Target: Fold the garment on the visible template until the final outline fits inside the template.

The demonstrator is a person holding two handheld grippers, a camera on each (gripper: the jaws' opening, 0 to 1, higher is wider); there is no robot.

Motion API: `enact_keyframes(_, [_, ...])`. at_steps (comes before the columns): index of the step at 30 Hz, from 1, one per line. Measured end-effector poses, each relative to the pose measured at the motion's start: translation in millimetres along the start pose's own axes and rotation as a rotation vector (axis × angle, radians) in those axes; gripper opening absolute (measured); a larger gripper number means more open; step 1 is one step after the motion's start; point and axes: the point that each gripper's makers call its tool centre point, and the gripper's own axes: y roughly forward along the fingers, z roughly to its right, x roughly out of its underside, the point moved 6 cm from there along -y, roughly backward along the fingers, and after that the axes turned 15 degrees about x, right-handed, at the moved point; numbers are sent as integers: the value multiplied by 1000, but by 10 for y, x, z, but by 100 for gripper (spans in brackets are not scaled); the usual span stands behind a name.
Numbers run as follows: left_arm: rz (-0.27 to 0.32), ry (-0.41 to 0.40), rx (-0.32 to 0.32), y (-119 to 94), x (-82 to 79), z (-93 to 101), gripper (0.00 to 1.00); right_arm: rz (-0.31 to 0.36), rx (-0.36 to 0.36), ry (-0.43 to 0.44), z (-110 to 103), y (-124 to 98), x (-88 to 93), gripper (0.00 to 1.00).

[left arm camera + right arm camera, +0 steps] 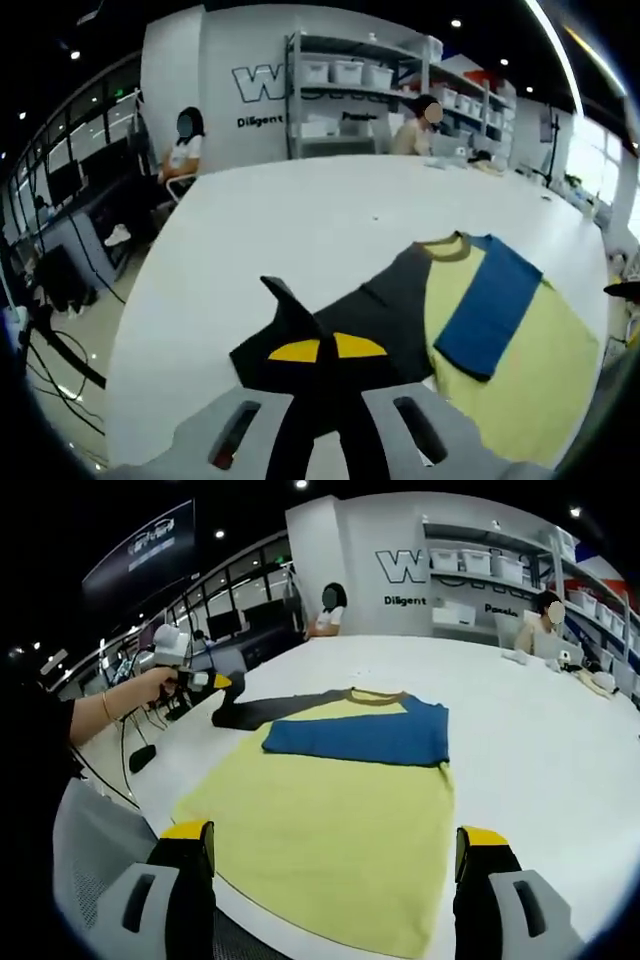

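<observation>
A yellow T-shirt lies flat on the white table. Its blue sleeve is folded across the chest, and its dark grey sleeve stretches out sideways. My left gripper is shut on the end of the grey sleeve, and a peak of cloth stands up just past the yellow tips. In the right gripper view the shirt lies ahead with the blue sleeve over it. My right gripper is open wide at the hem, holding nothing. The left gripper, held in a hand, sits at the grey sleeve.
The table edge curves close on the left, with cables on the floor beyond it. Two people sit at the far side. Shelves with white bins stand behind them. Small items lie far right on the table.
</observation>
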Motion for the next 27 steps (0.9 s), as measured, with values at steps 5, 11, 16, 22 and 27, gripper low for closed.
enact_keyframes(5, [6, 11, 48, 136, -77, 193, 0, -15, -4, -4, -7, 6, 6, 99])
enact_keyframes(11, [14, 0, 101, 232, -117, 398, 0, -30, -14, 3, -29, -1, 28, 98])
enact_keyframes(16, [33, 23, 138, 335, -181, 598, 0, -43, -15, 0, -26, -11, 55, 97])
enact_keyframes(22, [51, 34, 186, 487, -295, 840, 0, -46, -18, -1, -21, -24, 47, 97])
enact_keyframes(27, [67, 63, 238, 604, -386, 1072, 0, -56, -15, -16, -8, -32, 61, 96])
